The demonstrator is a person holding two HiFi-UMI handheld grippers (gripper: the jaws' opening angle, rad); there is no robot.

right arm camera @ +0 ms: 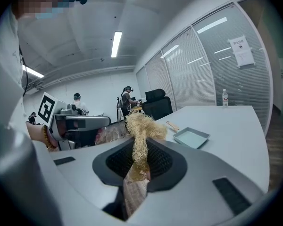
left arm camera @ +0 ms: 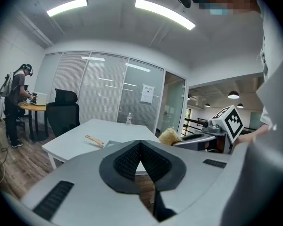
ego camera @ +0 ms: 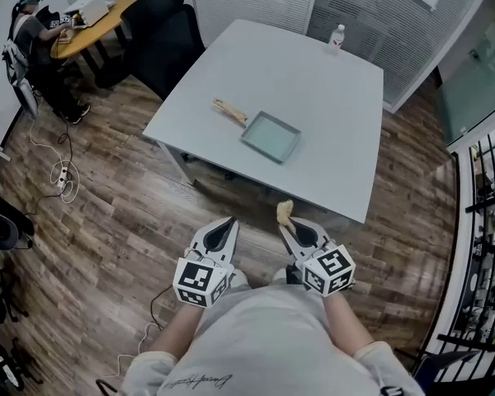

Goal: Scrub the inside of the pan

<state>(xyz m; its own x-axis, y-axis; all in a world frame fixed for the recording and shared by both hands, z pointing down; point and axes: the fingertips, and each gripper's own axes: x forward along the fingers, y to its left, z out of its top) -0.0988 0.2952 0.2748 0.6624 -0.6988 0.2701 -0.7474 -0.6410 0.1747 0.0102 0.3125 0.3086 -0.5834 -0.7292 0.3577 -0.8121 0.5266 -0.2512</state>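
1. Office room with a wood-plank floor (ego camera: 107, 221); a white worktop (ego camera: 330, 155) stands ahead of the person.
2. A pale blue rectangular pan (ego camera: 271, 136) with a wooden handle lies flat near the worktop's middle. It is well apart from both grippers, which are over the floor short of the near edge.
3. The left gripper (ego camera: 228, 223) has its fingers (left arm camera: 127, 161) closed together, with nothing between them.
4. The right gripper (ego camera: 285, 225) has its fingers (right arm camera: 162, 161) gripping a straw-coloured scrubber (right arm camera: 140, 126), whose tuft sticks out past the tips.
5. A bottle (ego camera: 337, 36) stands at the worktop's far edge.
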